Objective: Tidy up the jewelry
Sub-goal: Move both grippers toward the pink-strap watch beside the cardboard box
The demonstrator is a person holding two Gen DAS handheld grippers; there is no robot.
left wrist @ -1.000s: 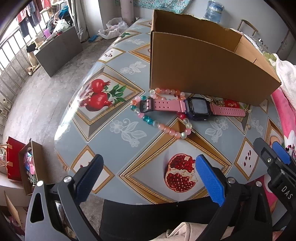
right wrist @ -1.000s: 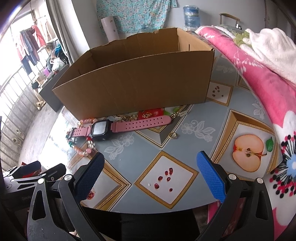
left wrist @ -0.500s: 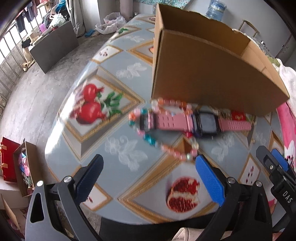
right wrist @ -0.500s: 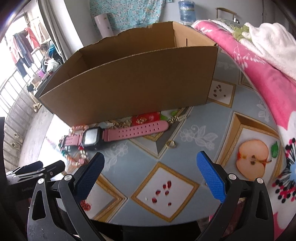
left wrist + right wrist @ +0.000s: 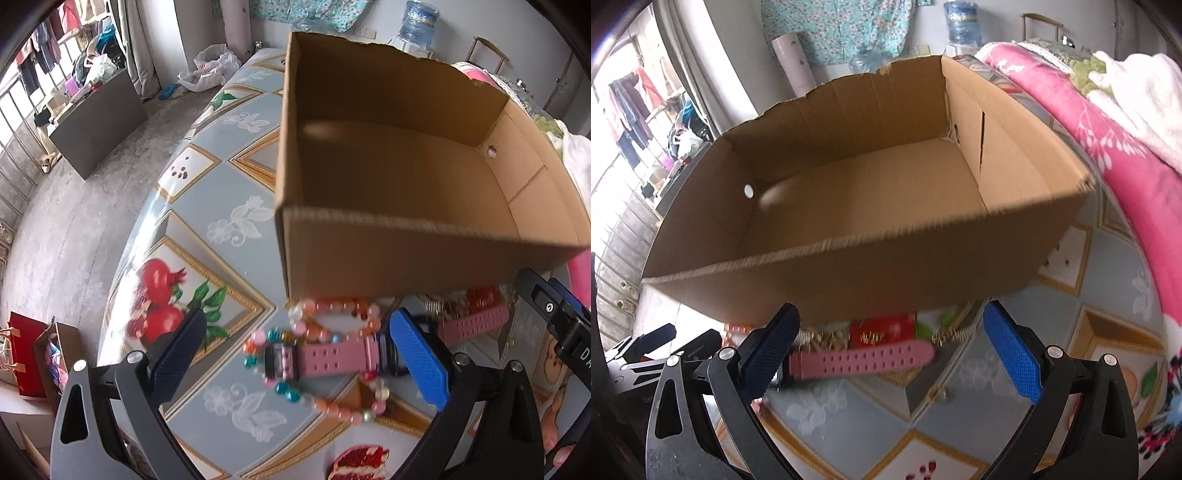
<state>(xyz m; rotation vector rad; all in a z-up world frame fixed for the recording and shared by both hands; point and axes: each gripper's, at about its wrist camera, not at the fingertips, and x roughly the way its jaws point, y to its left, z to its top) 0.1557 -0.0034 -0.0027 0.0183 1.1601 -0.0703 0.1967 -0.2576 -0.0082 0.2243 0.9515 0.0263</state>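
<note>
Two hand-held grippers hang over a worktop [image 5: 236, 221] patterned with fruit and flower panels, where jewelry lies in front of an open cardboard box [image 5: 399, 170]. The left hand-held gripper [image 5: 295, 354] stands wide apart, its blue pads on either side of a pink-strapped watch [image 5: 328, 360] that lies flat across a bracelet [image 5: 332, 314] of pink, orange and teal beads; neither pad touches the watch. The bracelet's far arc lies just beside the near wall of the box.

The right hand-held gripper [image 5: 890, 350] is also wide apart and holds nothing. Between its pads, the long pink strap of the watch [image 5: 860, 360] runs across the worktop [image 5: 997, 406]. Just behind the strap, close against the cardboard box [image 5: 868, 206], lie a small red item [image 5: 882, 330] and gold-coloured chain pieces [image 5: 953, 334], both blurred. A small ring-like piece [image 5: 942, 395] lies on the worktop nearer the right pad.

The box shows a bare floor inside. A pink floral blanket [image 5: 1115, 147] lies to the right of the worktop.
</note>
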